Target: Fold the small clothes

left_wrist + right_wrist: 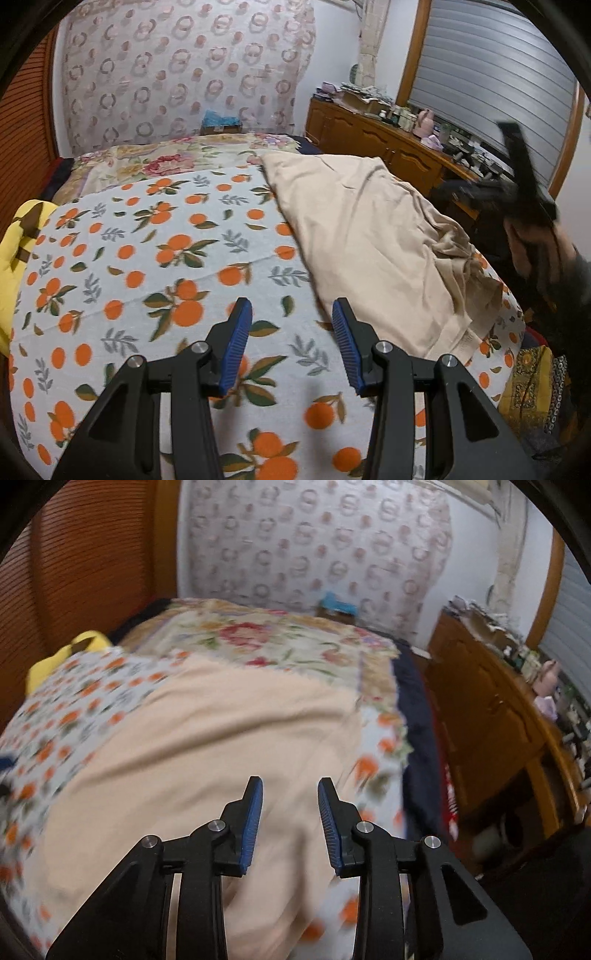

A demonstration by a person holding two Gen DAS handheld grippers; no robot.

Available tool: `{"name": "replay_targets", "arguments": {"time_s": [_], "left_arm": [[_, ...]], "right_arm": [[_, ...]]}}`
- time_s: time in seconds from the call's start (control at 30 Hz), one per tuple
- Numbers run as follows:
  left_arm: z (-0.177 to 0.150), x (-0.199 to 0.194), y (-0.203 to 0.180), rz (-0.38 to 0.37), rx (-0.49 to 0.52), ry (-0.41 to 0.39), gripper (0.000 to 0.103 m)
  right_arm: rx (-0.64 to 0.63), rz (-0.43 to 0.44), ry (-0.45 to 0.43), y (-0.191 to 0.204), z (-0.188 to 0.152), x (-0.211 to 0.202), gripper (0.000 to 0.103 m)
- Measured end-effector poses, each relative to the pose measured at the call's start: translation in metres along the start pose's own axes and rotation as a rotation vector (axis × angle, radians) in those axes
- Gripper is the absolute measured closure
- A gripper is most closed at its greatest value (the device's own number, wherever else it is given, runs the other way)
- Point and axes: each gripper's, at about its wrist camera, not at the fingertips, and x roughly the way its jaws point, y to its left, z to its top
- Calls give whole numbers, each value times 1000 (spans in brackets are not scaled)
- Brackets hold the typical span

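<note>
One beige garment [369, 236] is lying on the bed [147, 258], smooth at its far end and bunched at the near right edge. Left gripper [291, 314] and right gripper [290, 790] are both hovering part-open, holding nothing. Next grasp is probably best taken at the bunched hem, drawing it flat before folding.

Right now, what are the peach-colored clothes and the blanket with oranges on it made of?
The peach-colored garment looks like thin, soft knit fabric, maybe cotton: matte, draping in loose wrinkles, with a stitched hem. The orange-print blanket looks like thicker woven or terry cloth, matte with a slightly fuzzy surface, lying flat with one long crease. The exact fiber can't be told from here.
</note>
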Motion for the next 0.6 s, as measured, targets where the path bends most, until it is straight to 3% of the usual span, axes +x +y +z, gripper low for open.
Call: {"name": "replay_targets", "arguments": {"time_s": [0.17,0.37,0.53,0.6], "left_arm": [[-2,6,-18,-22,27,17,59],[-8,12,-32,-31,50,37,59],[-10,16,-36,-39,56,45,59],[-11,17,-37,-39,57,49,59]], "right_arm": [[-1,78,20,27,-48,-25,71],[59,66,38,28,-72,-28,70],[104,114,23,22,-79,-28,70],[105,123,36,22,-80,-24,80]]}}
